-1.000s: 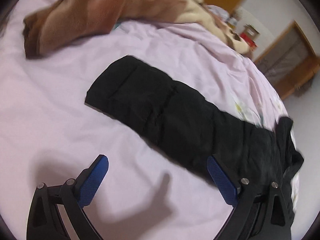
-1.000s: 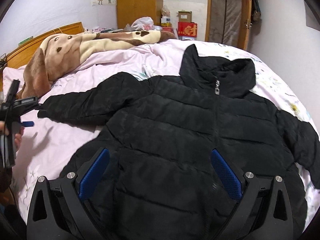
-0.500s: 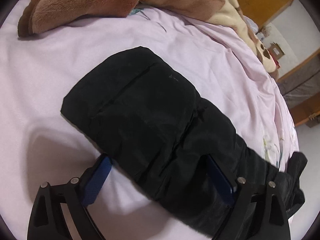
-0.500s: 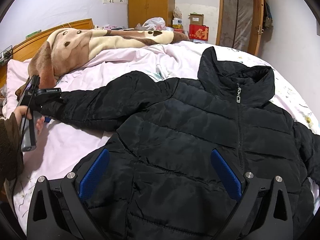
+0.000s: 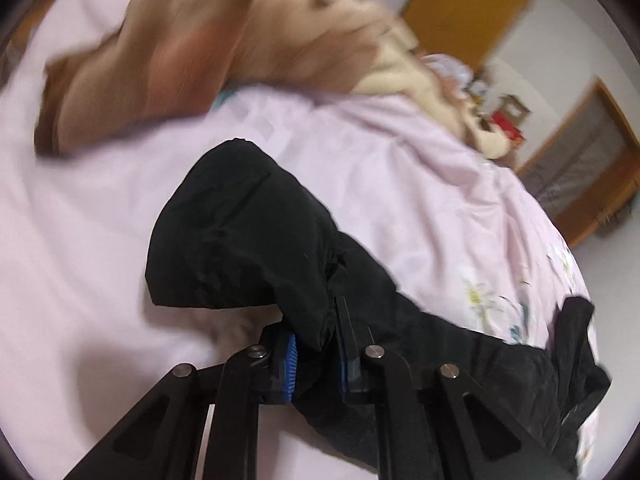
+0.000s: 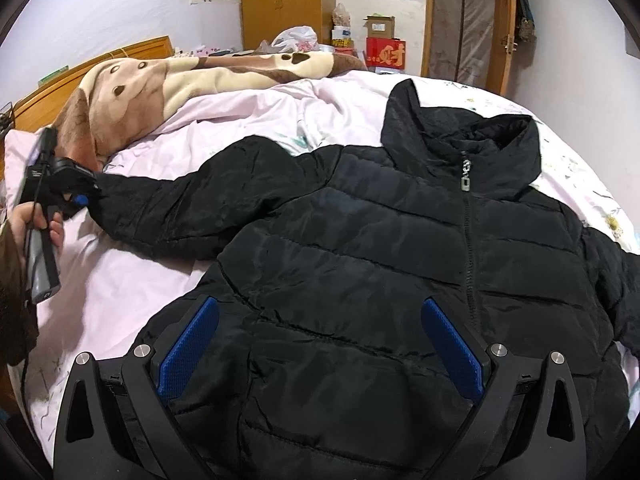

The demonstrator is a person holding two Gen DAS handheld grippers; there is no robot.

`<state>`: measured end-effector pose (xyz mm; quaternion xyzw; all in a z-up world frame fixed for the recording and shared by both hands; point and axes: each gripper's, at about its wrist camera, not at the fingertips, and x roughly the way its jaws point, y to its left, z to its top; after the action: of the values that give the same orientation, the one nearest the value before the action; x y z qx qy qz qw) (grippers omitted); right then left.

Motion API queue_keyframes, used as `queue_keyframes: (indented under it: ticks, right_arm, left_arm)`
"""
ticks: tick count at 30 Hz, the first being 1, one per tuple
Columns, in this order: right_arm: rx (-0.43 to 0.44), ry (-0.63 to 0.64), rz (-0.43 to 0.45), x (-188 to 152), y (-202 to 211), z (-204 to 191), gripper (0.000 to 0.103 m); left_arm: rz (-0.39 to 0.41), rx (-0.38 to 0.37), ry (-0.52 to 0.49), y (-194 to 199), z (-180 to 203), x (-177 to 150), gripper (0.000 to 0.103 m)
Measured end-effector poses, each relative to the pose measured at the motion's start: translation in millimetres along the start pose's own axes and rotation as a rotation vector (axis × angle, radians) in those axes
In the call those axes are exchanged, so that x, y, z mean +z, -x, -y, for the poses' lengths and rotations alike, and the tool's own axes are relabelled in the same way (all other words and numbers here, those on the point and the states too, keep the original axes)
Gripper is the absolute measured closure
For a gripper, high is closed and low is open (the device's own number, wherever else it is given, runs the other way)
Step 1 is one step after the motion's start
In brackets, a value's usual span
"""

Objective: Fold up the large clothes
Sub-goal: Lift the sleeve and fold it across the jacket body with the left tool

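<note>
A black puffer jacket (image 6: 380, 264) lies front up, zipped, on the pink bedsheet (image 6: 120, 280), collar toward the far side. Its left sleeve (image 6: 180, 208) stretches out to the left. My left gripper (image 5: 316, 354) is shut on that sleeve (image 5: 248, 240) near the cuff, which is lifted off the sheet; it also shows in the right wrist view (image 6: 76, 196), at the sleeve's end. My right gripper (image 6: 320, 344) is open and empty, hovering over the jacket's lower front. The jacket's right sleeve (image 6: 616, 280) runs off toward the right edge.
A brown and cream bear-print blanket (image 6: 192, 80) is bunched along the far left of the bed, just beyond the sleeve. A wooden headboard (image 6: 100, 64) stands at the left. A wardrobe (image 6: 280, 4), boxes (image 6: 386, 54) and a door (image 6: 468, 20) stand beyond the bed.
My left gripper moved onto the sleeve cuff, closed on it and lifted it off the sheet. The right gripper drifted slightly closer over the jacket and stayed open.
</note>
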<state>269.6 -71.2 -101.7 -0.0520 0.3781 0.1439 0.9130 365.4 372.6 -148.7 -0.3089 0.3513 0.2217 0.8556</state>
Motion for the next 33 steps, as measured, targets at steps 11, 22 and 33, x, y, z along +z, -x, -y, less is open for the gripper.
queue_keyframes:
  ticks: [11,22,33]
  right_arm:
    - [0.001,-0.031,0.057,5.7,28.6,19.3,0.002]
    - [-0.041,-0.137,0.102,8.0,49.3,72.0,0.002]
    - [-0.140,-0.254,0.119,-9.9,65.3,144.8,0.002]
  left_arm:
    - [0.163,-0.173,-0.323,77.8,112.2,-21.8,0.088]
    - [0.160,-0.334,-0.561,109.9,224.1,-91.2,0.088]
    - [0.065,-0.471,-0.647,115.6,309.0,-175.9,0.088]
